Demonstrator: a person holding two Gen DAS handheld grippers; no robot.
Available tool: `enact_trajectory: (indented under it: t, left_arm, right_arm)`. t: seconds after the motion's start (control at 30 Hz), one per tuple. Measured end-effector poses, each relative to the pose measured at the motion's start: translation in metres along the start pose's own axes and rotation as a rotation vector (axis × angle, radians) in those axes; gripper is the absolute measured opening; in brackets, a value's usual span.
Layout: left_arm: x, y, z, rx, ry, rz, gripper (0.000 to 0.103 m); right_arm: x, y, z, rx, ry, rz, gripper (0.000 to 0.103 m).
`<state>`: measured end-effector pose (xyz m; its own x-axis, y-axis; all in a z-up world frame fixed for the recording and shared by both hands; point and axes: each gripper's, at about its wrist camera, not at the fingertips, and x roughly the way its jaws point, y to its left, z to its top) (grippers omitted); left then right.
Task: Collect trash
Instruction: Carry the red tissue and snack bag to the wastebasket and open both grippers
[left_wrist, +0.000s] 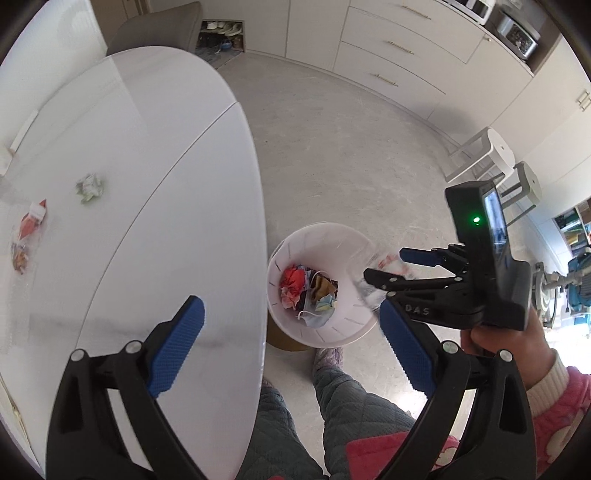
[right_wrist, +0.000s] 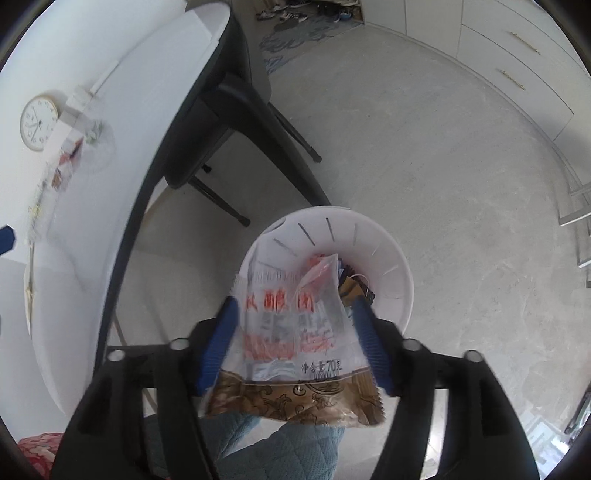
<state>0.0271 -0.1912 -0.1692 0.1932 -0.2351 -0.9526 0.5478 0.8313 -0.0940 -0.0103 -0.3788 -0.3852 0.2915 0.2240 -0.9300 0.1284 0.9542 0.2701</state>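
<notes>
Several crumpled scraps already lay in the round white plastic bin (left_wrist: 321, 291). The right gripper (right_wrist: 295, 343), jaws apart, hung over it with a clear printed snack bag (right_wrist: 291, 332) between them, slipping free. The left gripper (left_wrist: 291, 347) gaped empty. Crumpled wrappers (left_wrist: 29, 236) waited on the white tabletop (left_wrist: 147, 184).

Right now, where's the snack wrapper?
Right wrist view: the snack wrapper hangs between the right tool's open blue pads, directly above the white bin on the floor beside the white table.

Bin (left_wrist: 321, 332) on the floor (left_wrist: 351, 147) right of the table (left_wrist: 147, 184), wrappers (left_wrist: 29, 229) on the tabletop
</notes>
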Motion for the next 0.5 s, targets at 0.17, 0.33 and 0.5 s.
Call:
enact_trajectory:
  t: [0.17,0.33,0.5]
  left_arm:
    - [-0.006,0.008,-0.006,-0.029,-0.012,0.006,0.091]
    - [-0.015,0.013,-0.008,-0.054,-0.035,0.012,0.091]
    - [-0.029,0.021,-0.012,-0.098,-0.074,0.019,0.091]
  right_arm:
    - [-0.002,0.009,0.001,-0.004,-0.003,-0.038,0.096]
    - [-0.034,0.008,0.003,0.027,-0.056,-0.058,0.098]
    - [-0.084,0.01,0.005,0.045,-0.139,-0.053,0.1]
